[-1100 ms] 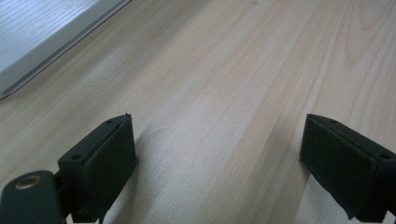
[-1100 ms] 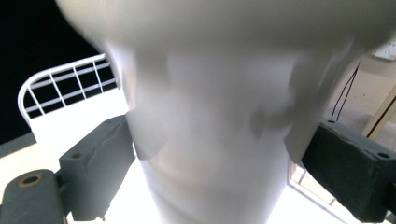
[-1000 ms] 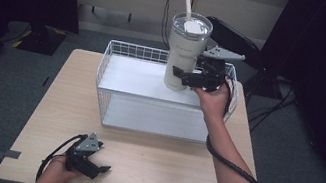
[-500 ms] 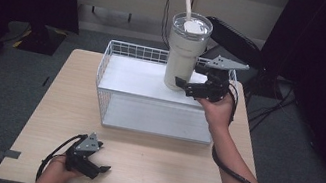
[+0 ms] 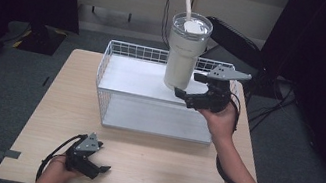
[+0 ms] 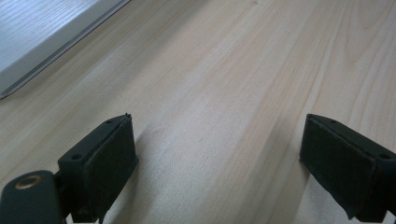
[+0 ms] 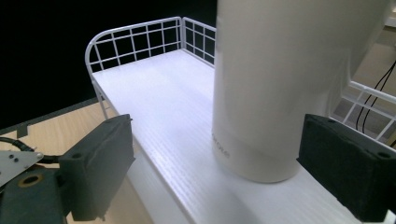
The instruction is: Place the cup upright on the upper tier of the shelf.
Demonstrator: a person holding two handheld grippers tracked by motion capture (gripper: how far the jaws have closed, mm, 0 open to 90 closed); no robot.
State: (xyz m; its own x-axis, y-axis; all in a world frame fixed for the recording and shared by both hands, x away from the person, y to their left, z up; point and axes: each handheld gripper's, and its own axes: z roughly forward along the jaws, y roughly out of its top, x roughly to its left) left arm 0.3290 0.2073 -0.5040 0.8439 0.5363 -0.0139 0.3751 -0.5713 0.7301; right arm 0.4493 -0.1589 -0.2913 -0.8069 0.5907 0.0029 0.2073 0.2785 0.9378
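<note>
Left gripper (image 5: 98, 167) sits low at bottom left of the high view, resting on the light wooden counter (image 5: 157, 171) near its front edge, hand wrapped behind it. Jaws spread wide, nothing between them; in the left gripper view only bare wood grain lies in the gap. Wide open counter to its right and ahead, up to the basket's front wall.

Mid-frame: white wire basket with a flat white shelf floor (image 5: 142, 83) takes the far half of the counter. Its right wall runs close to the counter's right edge, while a strip of counter stays bare on the left. The shelf's left and centre are bare, in the right gripper view all the way to the rounded far corner at upper left.

Right gripper (image 5: 187, 85) is held at centre right of the high view, above the basket's right part, jaws released and apart. Tall cream insulated tumbler with a clear lid and white straw (image 5: 185, 55) stands upright on the shelf floor at the basket's right rear, top well above the wire rim. In the right gripper view its base (image 7: 261, 140) sits between the jaws, much nearer the right-hand jaw, with a clear gap to the left-hand one. Contact with the right-hand jaw: cannot tell.
</note>
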